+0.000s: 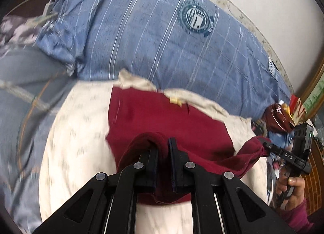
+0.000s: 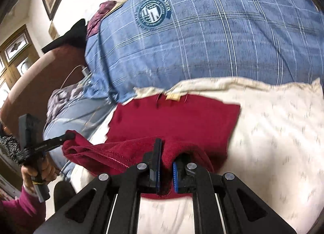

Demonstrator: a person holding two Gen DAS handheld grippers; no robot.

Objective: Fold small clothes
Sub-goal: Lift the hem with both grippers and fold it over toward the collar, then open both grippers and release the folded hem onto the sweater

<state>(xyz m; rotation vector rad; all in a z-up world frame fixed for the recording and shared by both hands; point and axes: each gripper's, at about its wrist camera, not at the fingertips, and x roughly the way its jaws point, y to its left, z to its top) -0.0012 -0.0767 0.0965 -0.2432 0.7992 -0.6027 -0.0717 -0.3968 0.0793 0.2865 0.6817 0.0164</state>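
On the cream cloth (image 1: 81, 132) spread over the near edge of the bed lies one dark red garment (image 1: 162, 118), a single yellow tag (image 1: 175, 100) at its far hem, with one blue plaid quilt (image 1: 151, 37) behind it. Two grippers hold its near hem lifted: the left gripper (image 1: 163, 149) and the right gripper (image 2: 168, 153), each closed on a corner fold.

Bare cream sheet (image 2: 273, 132) is lying open right of the garment; a bulky blue plaid quilt (image 2: 202, 41) is walling off the far side.
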